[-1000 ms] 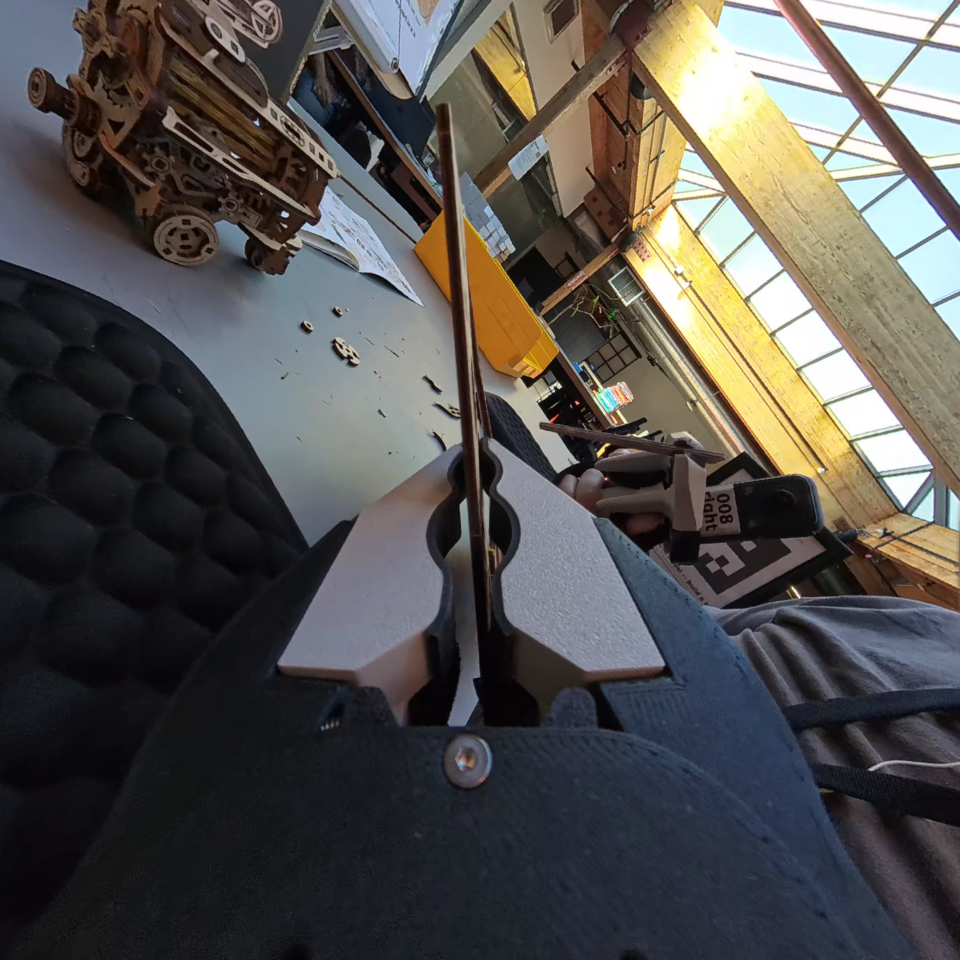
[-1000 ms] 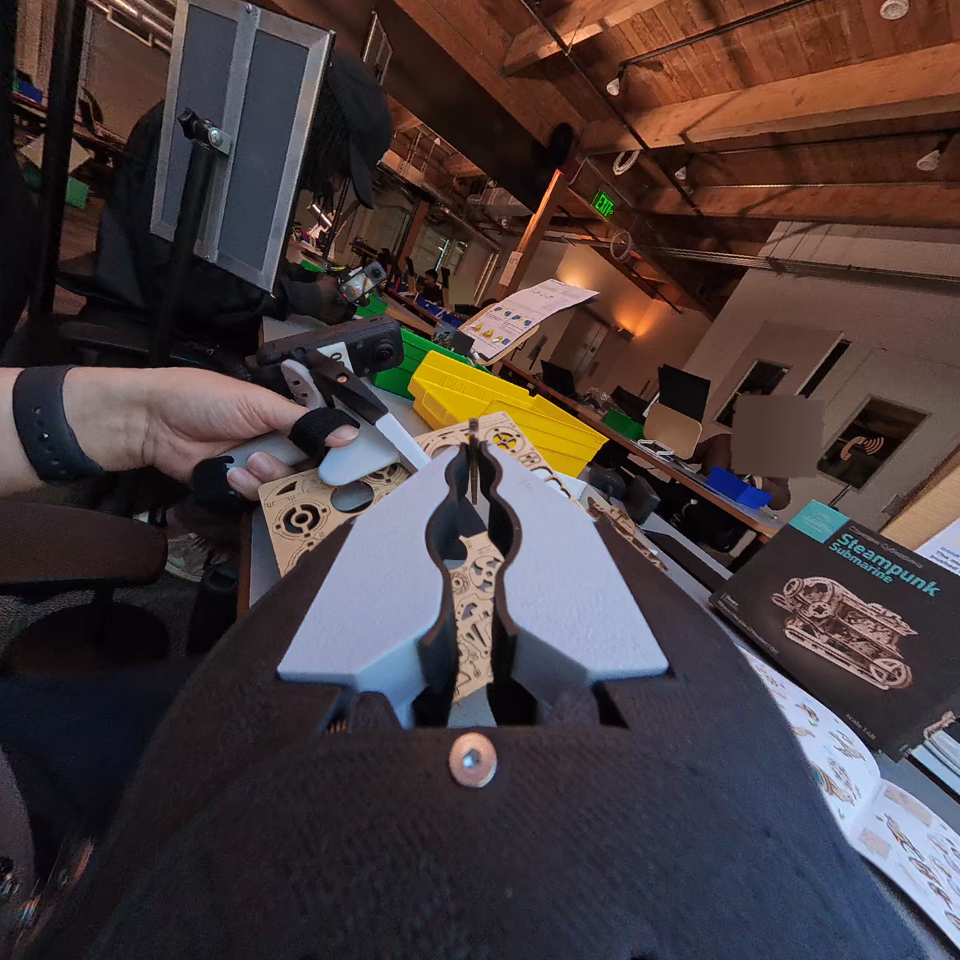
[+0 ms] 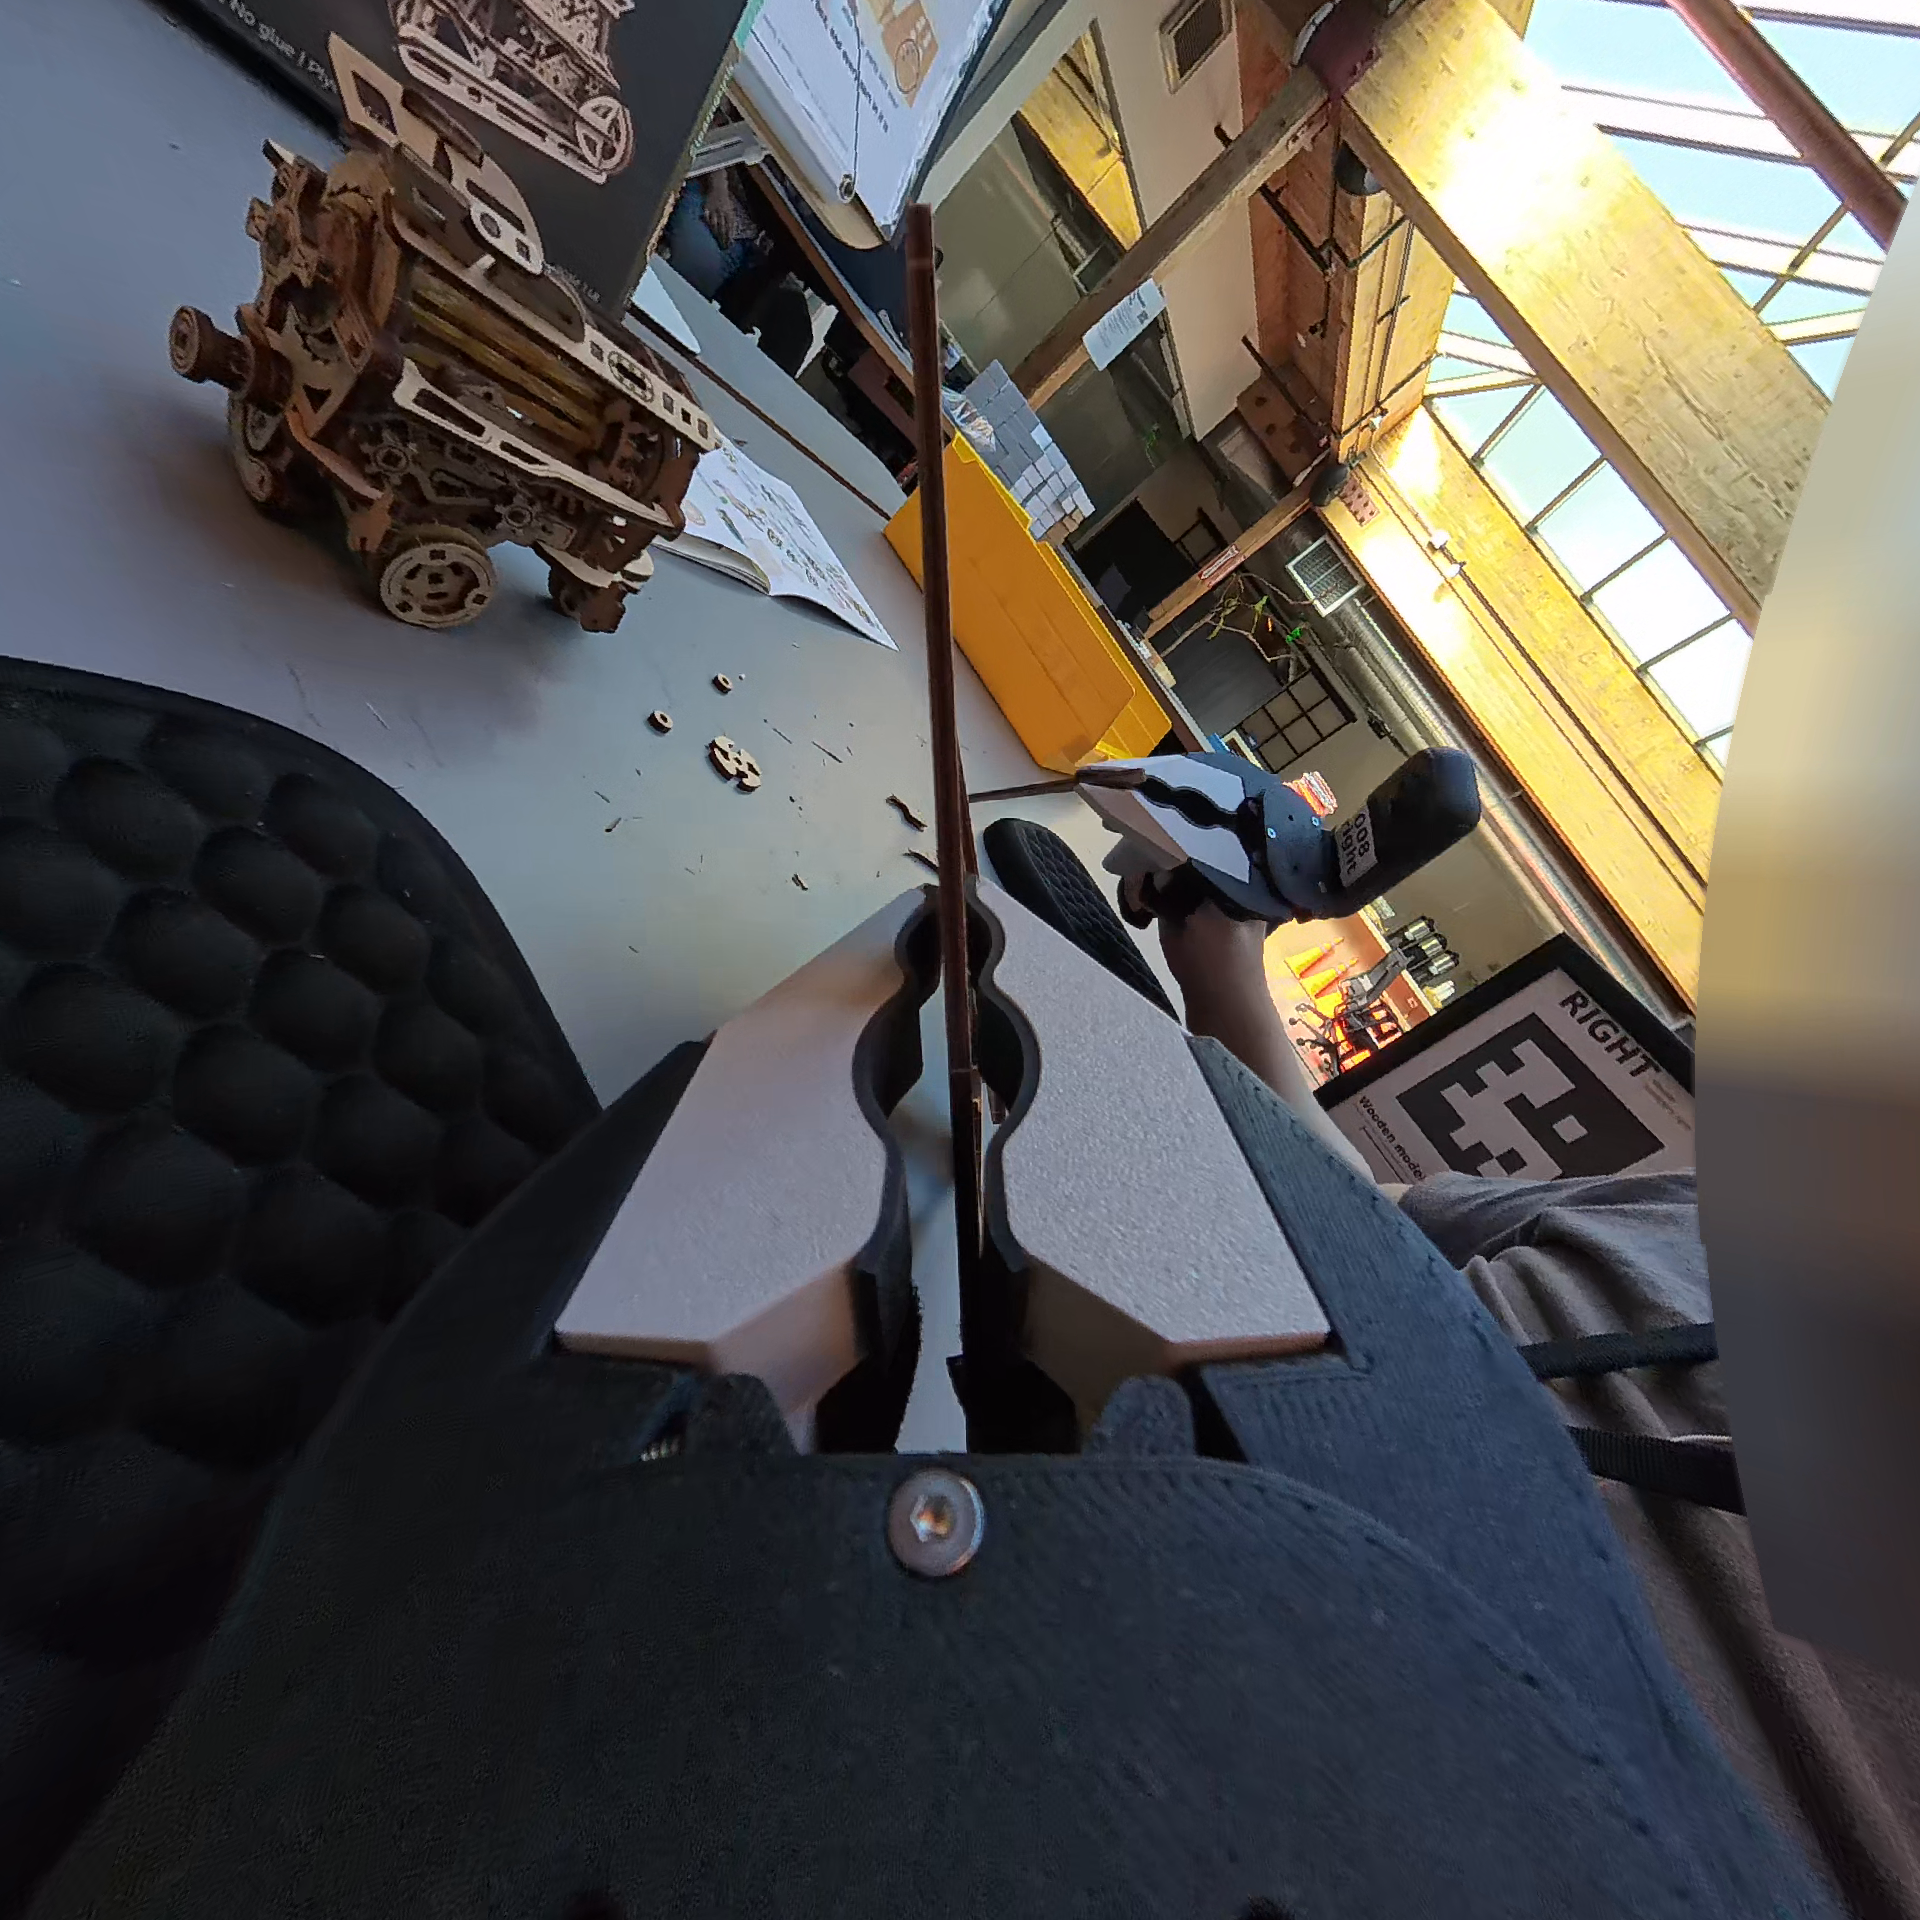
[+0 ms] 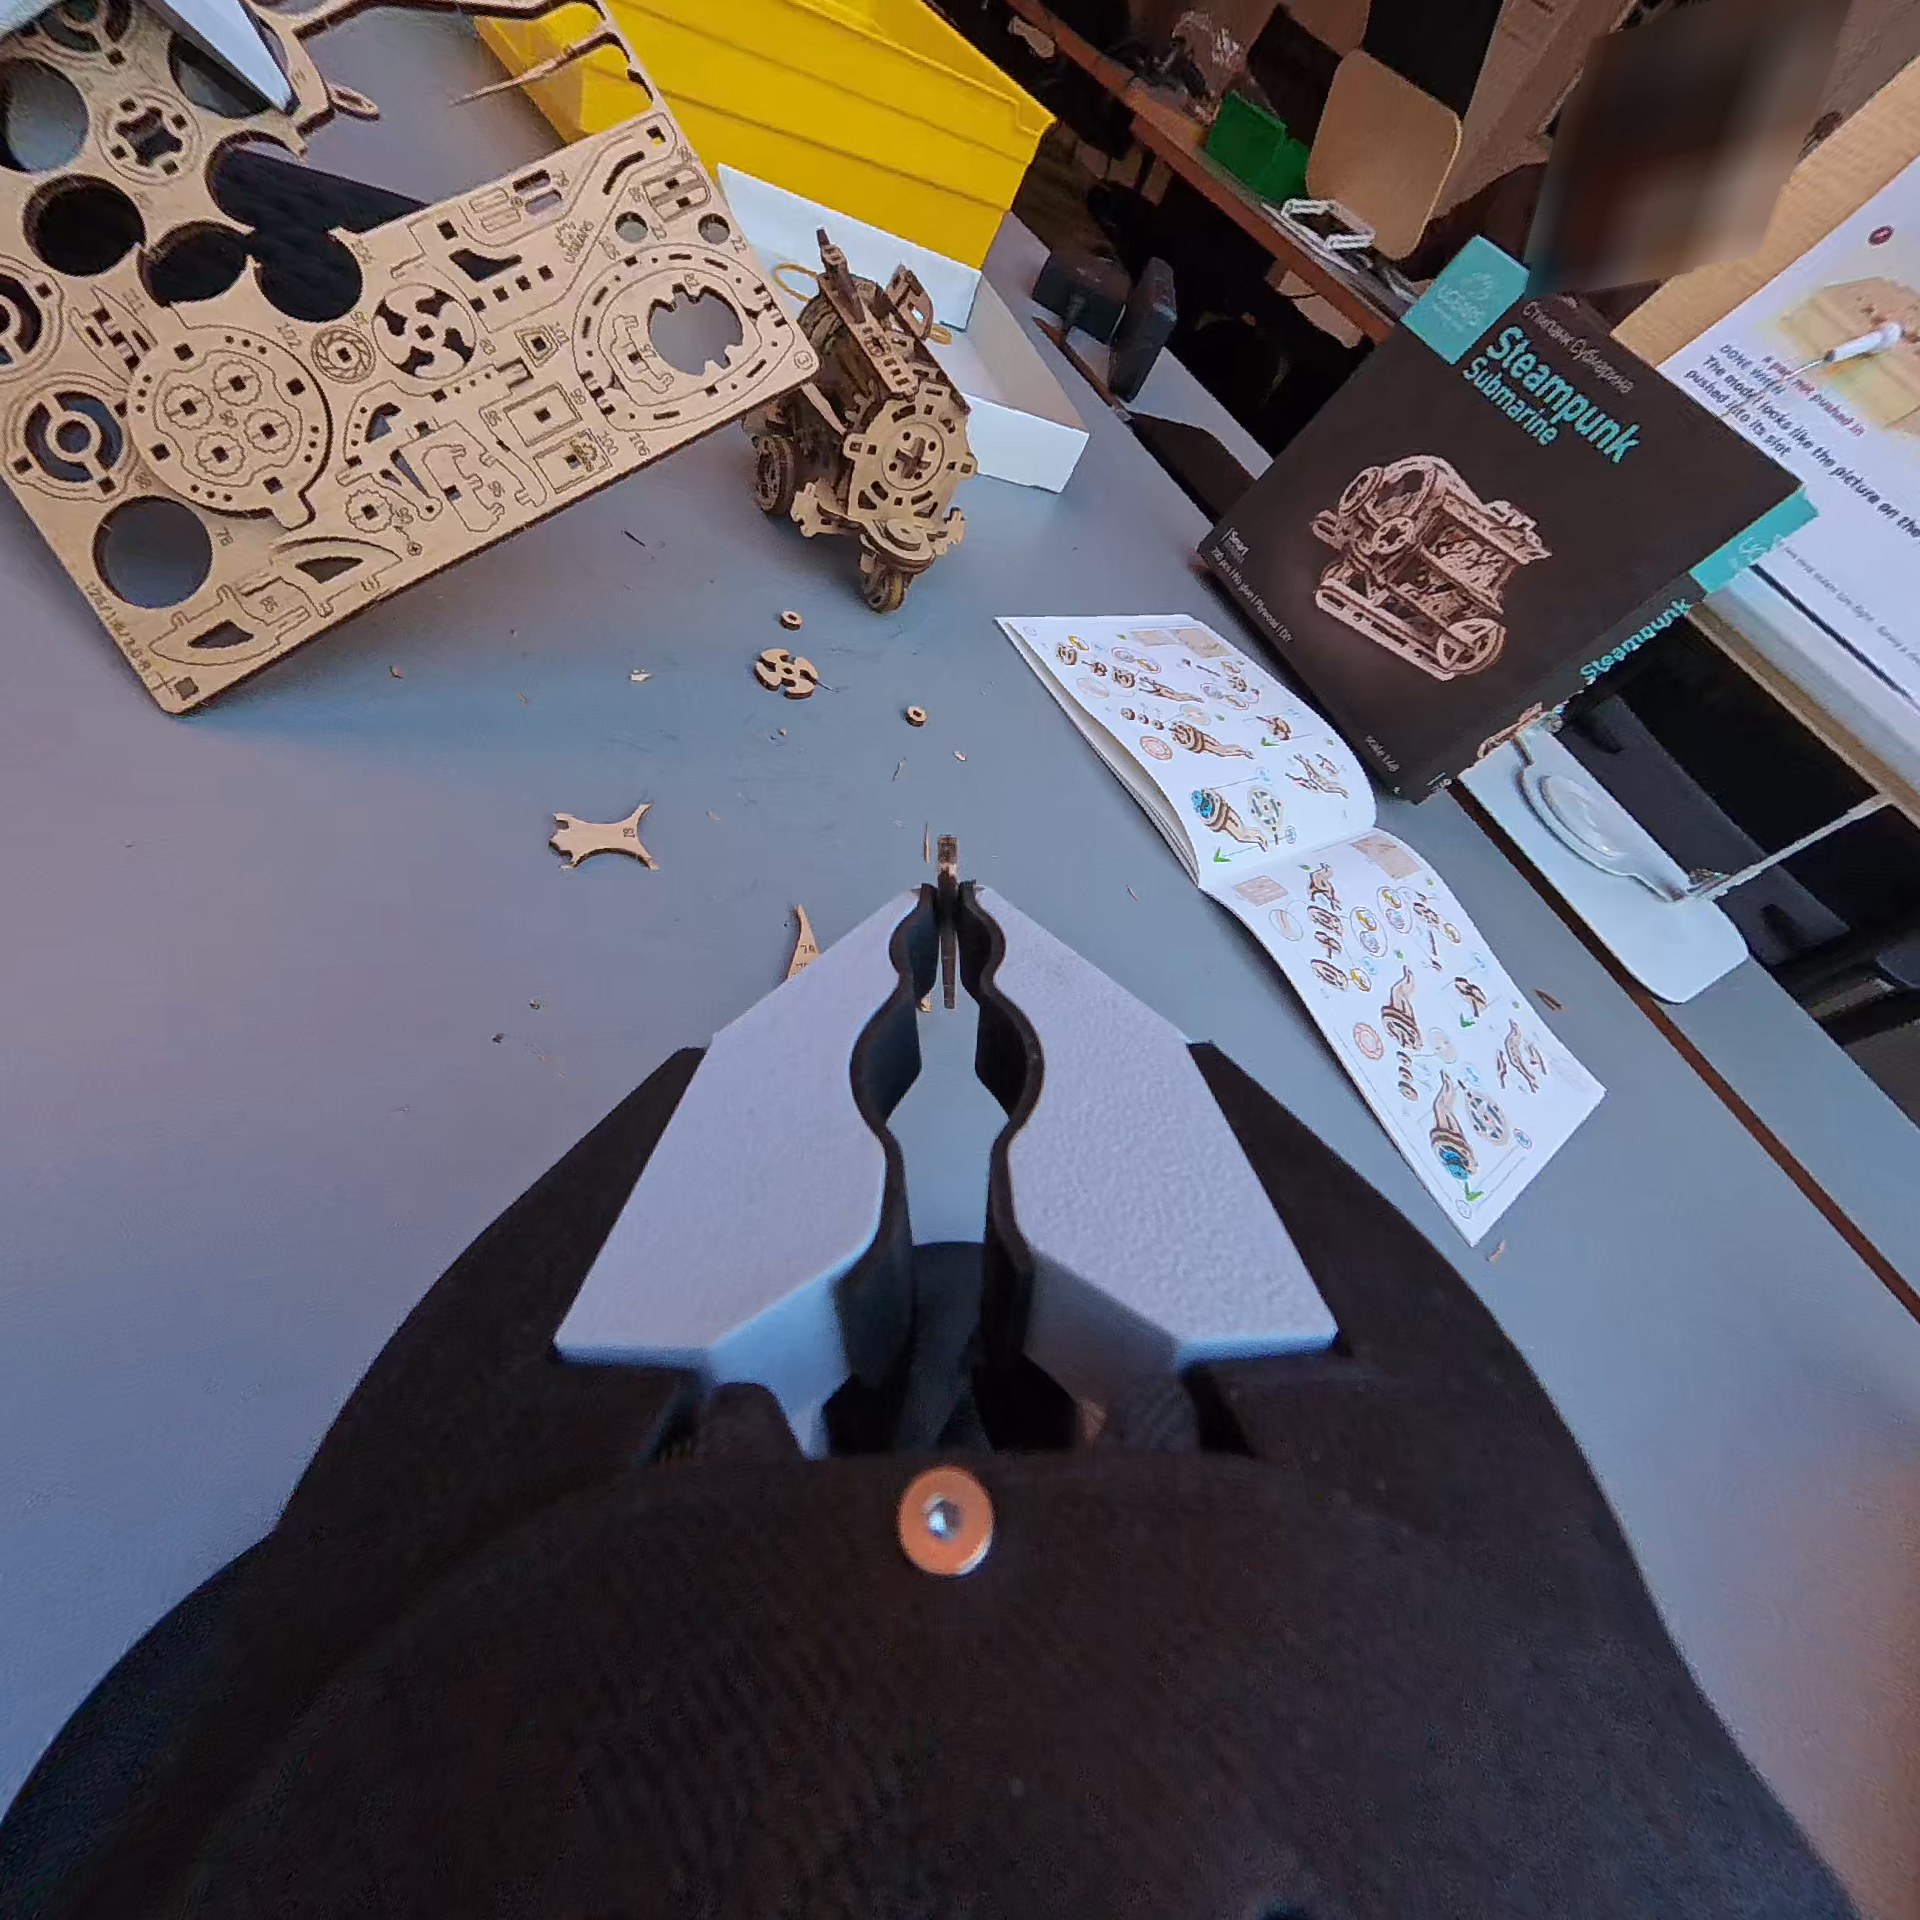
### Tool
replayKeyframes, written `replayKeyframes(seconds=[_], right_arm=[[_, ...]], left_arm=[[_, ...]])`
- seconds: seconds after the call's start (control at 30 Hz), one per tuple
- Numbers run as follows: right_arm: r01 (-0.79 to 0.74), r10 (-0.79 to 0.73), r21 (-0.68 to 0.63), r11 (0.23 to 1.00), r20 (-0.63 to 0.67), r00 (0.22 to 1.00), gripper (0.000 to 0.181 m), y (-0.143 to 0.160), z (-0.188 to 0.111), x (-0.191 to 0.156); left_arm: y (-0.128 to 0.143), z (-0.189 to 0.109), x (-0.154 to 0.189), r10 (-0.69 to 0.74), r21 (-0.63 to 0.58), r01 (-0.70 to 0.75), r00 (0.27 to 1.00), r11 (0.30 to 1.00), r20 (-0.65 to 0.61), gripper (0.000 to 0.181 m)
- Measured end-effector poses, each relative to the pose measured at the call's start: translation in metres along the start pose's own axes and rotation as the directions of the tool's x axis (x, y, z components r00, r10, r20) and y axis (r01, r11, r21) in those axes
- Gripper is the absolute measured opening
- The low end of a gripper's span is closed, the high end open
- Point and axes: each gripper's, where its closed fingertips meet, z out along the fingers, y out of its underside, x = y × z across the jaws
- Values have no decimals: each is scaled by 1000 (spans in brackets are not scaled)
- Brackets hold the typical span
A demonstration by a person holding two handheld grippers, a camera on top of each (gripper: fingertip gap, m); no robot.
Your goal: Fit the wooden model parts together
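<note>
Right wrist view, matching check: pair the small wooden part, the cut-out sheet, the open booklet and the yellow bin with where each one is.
1. small wooden part
2. cut-out sheet
3. open booklet
4. yellow bin

a. flat on the table, right side
b. far end of the table, top of view
c. pinched in the right gripper
d. tilted, upper left

Pairs: 1-c, 2-d, 3-a, 4-b

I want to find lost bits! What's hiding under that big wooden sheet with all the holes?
The wooden sheet is held tilted over the grey table. Bare table and something dark show through its holes. Whatever lies behind the solid wood is hidden.
</note>
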Motion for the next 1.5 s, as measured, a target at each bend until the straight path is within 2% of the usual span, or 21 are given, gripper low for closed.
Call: replayKeyframes(seconds=[0.33,0.7,1.17,1.3,1.37,1.5], right_arm=[[-16,17,-24,1000,45,999,1,4,14,1],[-28,28,0,1000,29,999,1,-7,11,-18],[-92,91,23,996,22,996,1,-6,8,-19],[-50,58,122,991,-66,996,1,-24,-3,-12],[-40,63,214,976,-102,993,1,-43,-13,-14],[-77,99,402,912,-34,995,2,-82,-24,-45]], left_arm=[[3,7,-2,-17,-14,17,1000,1000,-16,1],[11,16,-3,-45,-36,44,999,998,-7,1],[13,17,-2,-53,-34,52,998,998,-19,1],[13,16,-1,-52,-33,51,998,998,-26,1],[13,16,-1,-55,-32,54,998,998,-29,1],[13,16,-1,-60,-33,59,998,998,-33,1]])
